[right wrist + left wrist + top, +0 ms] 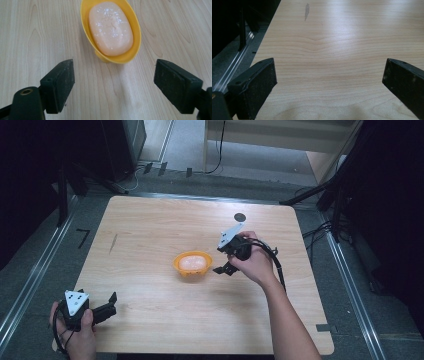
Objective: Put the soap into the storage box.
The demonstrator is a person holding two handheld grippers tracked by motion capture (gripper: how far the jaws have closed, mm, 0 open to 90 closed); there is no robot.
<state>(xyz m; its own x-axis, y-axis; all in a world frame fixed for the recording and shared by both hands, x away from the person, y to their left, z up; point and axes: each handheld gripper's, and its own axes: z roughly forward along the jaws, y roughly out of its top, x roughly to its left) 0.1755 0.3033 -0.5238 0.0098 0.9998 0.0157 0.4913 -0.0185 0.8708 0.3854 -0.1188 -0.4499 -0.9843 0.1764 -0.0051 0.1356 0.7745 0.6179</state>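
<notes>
The pale pink oval soap bar point(111, 28) in its yellow plastic dish point(86, 30) lies just left of the right tongs point(223, 265), gaping wide, empty; the left tongs point(111, 303), wide open too, sit well apart.

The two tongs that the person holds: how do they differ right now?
The right tongs sit near the table's middle, pointing at the yellow dish with its pale soap bar; the left tongs rest at the table's near left corner, pointing at bare wood. The right tongs are close beside the dish, not touching it; the left tongs have nothing near. Both are black, open and empty.
</notes>
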